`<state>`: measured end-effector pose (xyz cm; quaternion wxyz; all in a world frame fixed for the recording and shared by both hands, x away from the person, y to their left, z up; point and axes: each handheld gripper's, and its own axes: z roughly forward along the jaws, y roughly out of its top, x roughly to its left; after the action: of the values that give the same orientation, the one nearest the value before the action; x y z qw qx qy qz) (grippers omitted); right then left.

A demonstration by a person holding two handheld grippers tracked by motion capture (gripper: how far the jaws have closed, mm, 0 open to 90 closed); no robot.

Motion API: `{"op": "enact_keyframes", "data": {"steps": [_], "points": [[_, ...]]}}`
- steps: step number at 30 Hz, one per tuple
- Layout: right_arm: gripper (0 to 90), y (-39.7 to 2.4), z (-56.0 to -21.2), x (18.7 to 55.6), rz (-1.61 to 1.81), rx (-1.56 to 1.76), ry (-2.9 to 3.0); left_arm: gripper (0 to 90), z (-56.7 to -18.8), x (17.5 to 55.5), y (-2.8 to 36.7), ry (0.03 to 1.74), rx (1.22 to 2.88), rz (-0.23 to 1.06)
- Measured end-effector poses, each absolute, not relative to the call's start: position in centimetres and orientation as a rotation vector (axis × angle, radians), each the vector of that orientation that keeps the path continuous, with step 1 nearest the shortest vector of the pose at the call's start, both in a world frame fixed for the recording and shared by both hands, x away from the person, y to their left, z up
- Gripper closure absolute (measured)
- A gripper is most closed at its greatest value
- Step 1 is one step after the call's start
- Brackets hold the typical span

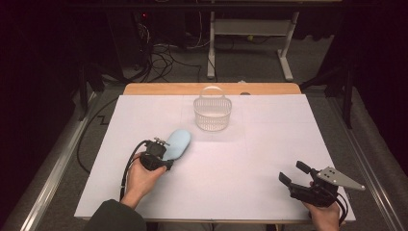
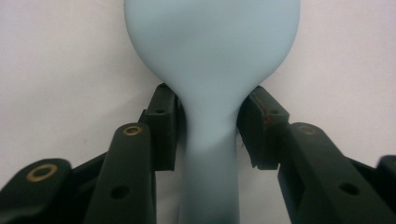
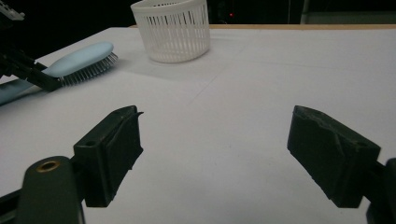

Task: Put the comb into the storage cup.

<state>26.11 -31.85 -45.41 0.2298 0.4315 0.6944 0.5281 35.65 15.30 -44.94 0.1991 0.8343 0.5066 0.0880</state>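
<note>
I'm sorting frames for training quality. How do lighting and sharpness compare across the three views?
High view: the white table is evenly lit, the room behind it dark, the basket a little soft. Left gripper view: the blue hairbrush is close and blurred, without glare. Right gripper view: dim, with the near black pads soft-edged.

The right gripper (image 3: 215, 154) is being held low over the white table (image 3: 261, 93), its jaws standing wide apart with nothing between them. A light blue hairbrush (image 3: 79, 58) is being gripped at its neck by the left gripper (image 3: 32, 72). A white basket (image 3: 172, 30) is standing just beyond.
</note>
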Motion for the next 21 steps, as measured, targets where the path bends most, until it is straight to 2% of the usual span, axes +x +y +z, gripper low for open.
{"op": "enact_keyframes", "data": {"steps": [10,21], "points": [[18.3,-31.82,-45.41,26.11,1.447,1.183,1.915,68.0,-44.86,35.77,15.32,1.390,2.351,0.231],[18.4,-31.82,-45.43,26.15,1.443,1.182,1.918,68.9,-44.99,35.53,15.64,1.337,2.345,0.242]]}}
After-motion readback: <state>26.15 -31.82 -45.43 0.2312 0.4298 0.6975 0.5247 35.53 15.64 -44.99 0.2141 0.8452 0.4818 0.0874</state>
